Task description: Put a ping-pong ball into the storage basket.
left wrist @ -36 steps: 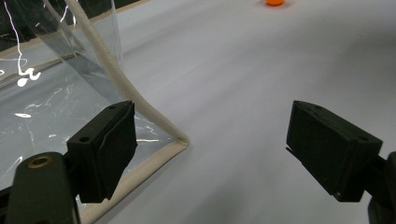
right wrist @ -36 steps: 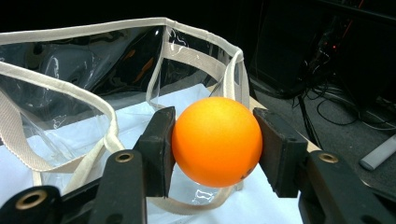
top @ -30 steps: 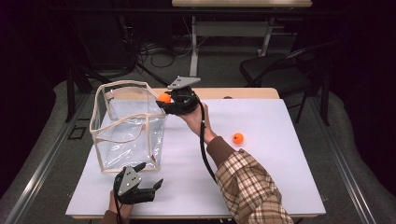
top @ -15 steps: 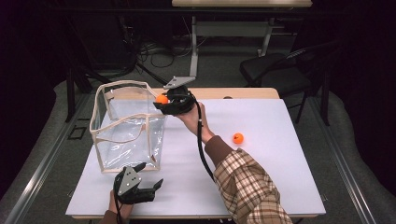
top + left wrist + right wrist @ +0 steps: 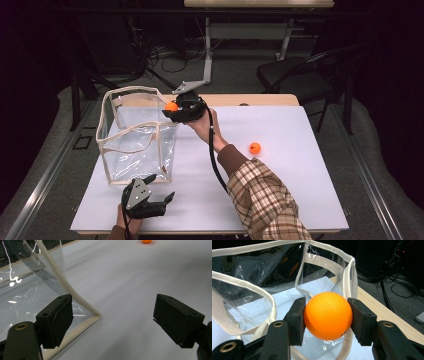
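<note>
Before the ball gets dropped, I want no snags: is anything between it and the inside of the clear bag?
Nothing visible blocks it. The right gripper holds the orange ball at the clear bag's open top by its cream rim. The handle strap arches off to one side.

Bag [image 5: 137,145] left on table [image 5: 300,200]; loose ball [image 5: 255,148] right, well apart.

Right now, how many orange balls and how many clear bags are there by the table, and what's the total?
Orange balls: 2, one clamped in the right hand-held gripper over the bag (orange ball), one loose on the table (loose orange ball).
Clear bags: 1 (clear bag).
Total: 3.
</note>
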